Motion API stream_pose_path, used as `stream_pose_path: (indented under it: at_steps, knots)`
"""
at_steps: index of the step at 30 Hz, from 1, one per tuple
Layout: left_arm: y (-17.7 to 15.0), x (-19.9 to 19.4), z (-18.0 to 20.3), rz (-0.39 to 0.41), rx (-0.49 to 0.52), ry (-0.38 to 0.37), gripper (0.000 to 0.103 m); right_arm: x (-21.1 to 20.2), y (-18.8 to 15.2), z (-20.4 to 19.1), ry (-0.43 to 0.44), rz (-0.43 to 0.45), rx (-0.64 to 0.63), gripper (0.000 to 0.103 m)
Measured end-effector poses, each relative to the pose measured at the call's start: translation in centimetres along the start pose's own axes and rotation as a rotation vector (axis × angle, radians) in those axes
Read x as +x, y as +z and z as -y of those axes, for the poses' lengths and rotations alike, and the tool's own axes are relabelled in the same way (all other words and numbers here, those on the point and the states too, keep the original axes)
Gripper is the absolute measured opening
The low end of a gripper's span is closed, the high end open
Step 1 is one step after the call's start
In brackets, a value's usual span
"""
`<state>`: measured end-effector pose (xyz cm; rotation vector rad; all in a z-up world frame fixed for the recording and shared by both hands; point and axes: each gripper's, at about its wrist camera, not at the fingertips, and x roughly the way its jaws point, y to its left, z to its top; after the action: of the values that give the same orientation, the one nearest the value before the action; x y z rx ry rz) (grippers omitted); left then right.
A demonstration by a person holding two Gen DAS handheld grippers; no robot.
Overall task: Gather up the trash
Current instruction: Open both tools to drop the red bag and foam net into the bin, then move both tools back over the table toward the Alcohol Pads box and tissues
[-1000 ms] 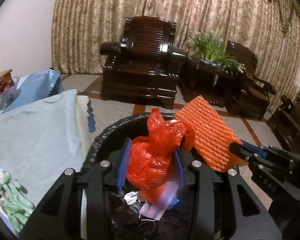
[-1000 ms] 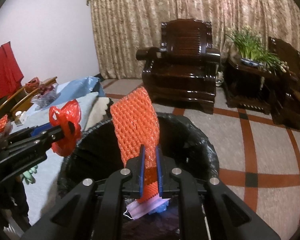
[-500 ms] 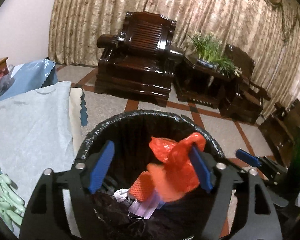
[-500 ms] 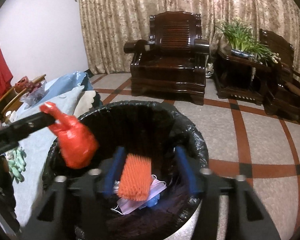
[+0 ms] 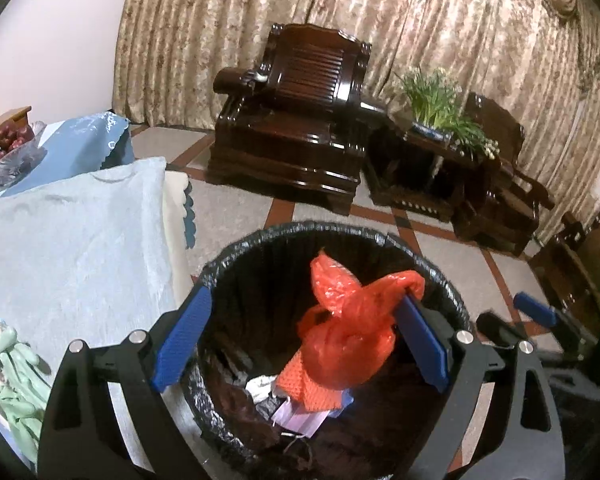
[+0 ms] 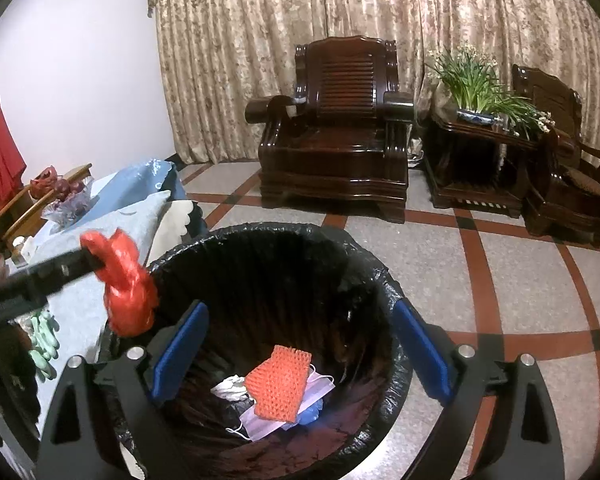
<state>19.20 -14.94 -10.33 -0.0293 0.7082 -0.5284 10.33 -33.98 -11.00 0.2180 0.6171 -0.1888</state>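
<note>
Leftmost, a worktop (image 5: 72, 248) draped in pale blue cloth; beyond, tiled floor (image 6: 512, 280), dark wooden armchair (image 6: 340, 136), patterned curtains (image 6: 300, 20), potted plant (image 6: 476, 80). Centre, black-lined bin (image 6: 376, 284) holding orange mesh (image 6: 278, 384) atop a face mask (image 6: 260, 420). Left gripper (image 5: 300, 344) just spread wide, red bag (image 5: 348, 340) snagged on one finger. Right gripper (image 6: 300, 354) just spread wide, empty.

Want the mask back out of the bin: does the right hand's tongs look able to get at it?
Probably not cleanly: the open right tongs hang over the bin, but the orange foam net lies on the mask.
</note>
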Motion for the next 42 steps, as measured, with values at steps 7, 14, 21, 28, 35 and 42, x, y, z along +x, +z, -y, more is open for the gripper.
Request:
stream_pose_path:
  at_steps: [7,14,21,28,35,42]
  knots:
    - [-1.8,0.5,-0.6,-0.066,0.029,0.018,0.089,0.1,0.2,0.4,0.003,0.001,0.020,0.091]
    - [-3.0,0.3,-1.2,-0.137,0.054,0.031,0.089,-0.1,0.4,0.2,0.010,0.013,0.017,0.091]
    - [-4.9,0.5,-2.1,-0.232,0.080,0.044,0.089,0.0,0.6,-0.4,0.023,0.021,0.010,0.091]
    - [-4.9,0.4,-2.6,-0.239,0.075,0.050,0.089,0.0,0.6,-0.9,0.031,0.023,0.000,0.091]
    - [-3.9,-1.2,-2.9,-0.160,0.065,0.067,0.089,-0.1,0.9,-1.4,0.035,0.031,-0.012,0.091]
    - [-3.0,-3.1,-3.7,-0.108,0.035,0.070,0.089,-0.7,1.5,-3.0,0.043,0.045,-0.042,0.091]
